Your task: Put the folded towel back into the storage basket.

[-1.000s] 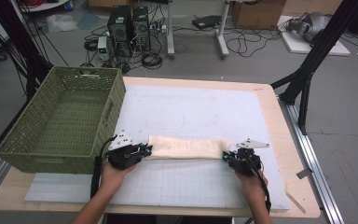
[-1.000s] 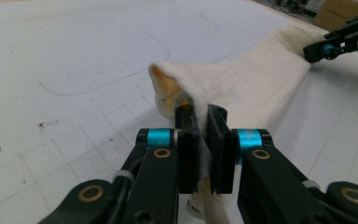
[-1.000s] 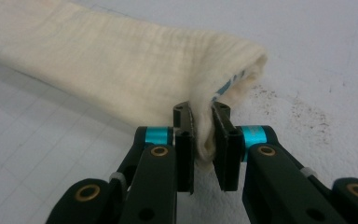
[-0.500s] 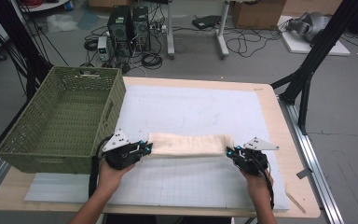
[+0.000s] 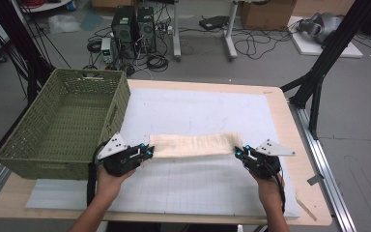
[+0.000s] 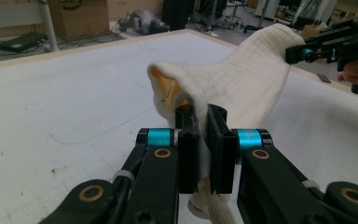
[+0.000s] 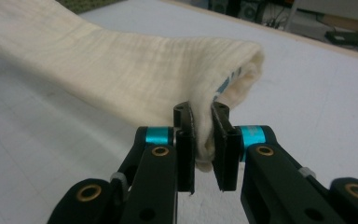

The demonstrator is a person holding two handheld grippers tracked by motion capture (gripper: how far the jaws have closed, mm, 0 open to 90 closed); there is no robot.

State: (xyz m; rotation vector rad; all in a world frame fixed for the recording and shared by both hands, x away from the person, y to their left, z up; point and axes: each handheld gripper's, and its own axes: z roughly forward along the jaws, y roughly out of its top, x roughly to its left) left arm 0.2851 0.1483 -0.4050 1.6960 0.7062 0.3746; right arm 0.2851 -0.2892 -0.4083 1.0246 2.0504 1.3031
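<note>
A cream folded towel [image 5: 193,145] hangs stretched between both grippers a little above the white mat [image 5: 203,111]. My left gripper [image 5: 147,152] is shut on the towel's left end [image 6: 200,93], and cloth bulges up past the jaws. My right gripper [image 5: 238,153] is shut on the towel's right end [image 7: 205,135], where a blue-striped hem peeks out. In the left gripper view the right gripper [image 6: 307,53] shows far off, pinching the other end.
A green woven basket [image 5: 67,125] stands at the table's left, close to my left hand. The wooden table edge [image 5: 290,130] runs along the right. Computers and cables [image 5: 135,29] lie on the floor beyond the table.
Both grippers have carried the towel slightly away from the person and lifted it. The towel is pulled tauter between them. Both grips are unchanged.
</note>
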